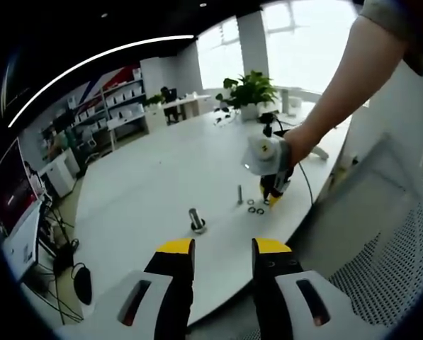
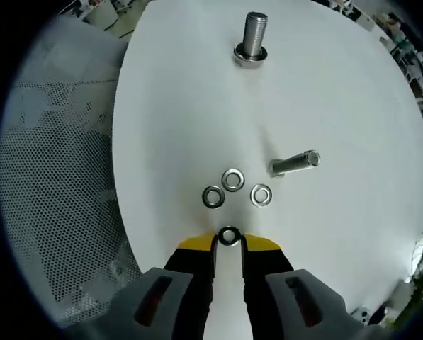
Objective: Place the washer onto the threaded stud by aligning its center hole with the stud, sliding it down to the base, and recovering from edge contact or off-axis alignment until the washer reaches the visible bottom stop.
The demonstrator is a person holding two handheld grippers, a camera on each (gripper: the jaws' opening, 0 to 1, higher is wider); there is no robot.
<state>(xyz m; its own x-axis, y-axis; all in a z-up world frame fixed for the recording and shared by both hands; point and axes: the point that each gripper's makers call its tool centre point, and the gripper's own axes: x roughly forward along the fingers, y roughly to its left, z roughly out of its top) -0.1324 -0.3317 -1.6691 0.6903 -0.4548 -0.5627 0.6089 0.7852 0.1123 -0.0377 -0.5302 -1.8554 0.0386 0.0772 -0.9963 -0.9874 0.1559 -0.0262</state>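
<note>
- Four small silver metal washers show in the right gripper view: three lie loose on the white round table (image 2: 324,99), and the fourth washer (image 2: 229,236) sits between the yellow-tipped fingertips (image 2: 195,244) of the right gripper (image 2: 229,244).
- The loose washers (image 2: 232,179) form a cluster just past the fingertips, toward 12 o'clock in that view.
- The right gripper's jaws stand narrow and close on either side of the fourth washer; it appears pinched at the very tips, though whether it is lifted off the table cannot be told.
- The large threaded steel stud (image 2: 252,35) stands upright on its round base at 12 o'clock, well apart from the held washer; no washer can be seen around its thread.
- A slimmer grey bolt (image 2: 294,163) stands nearer, at about 1 o'clock, beside the cluster.
- Judged from this, the task is early: the pick seems made, while carrying, aligning the hole, sliding down and seating at the bottom stop are all left.
- In the left gripper view, the left gripper (image 1: 222,248) hovers with jaws spread wide and nothing between them, the stud (image 1: 196,220) just beyond at 11 o'clock.
- The right gripper (image 1: 271,198) shows there at 1 o'clock, held by a person's hand (image 1: 296,145), its tips down by the washers (image 1: 254,206).
</note>
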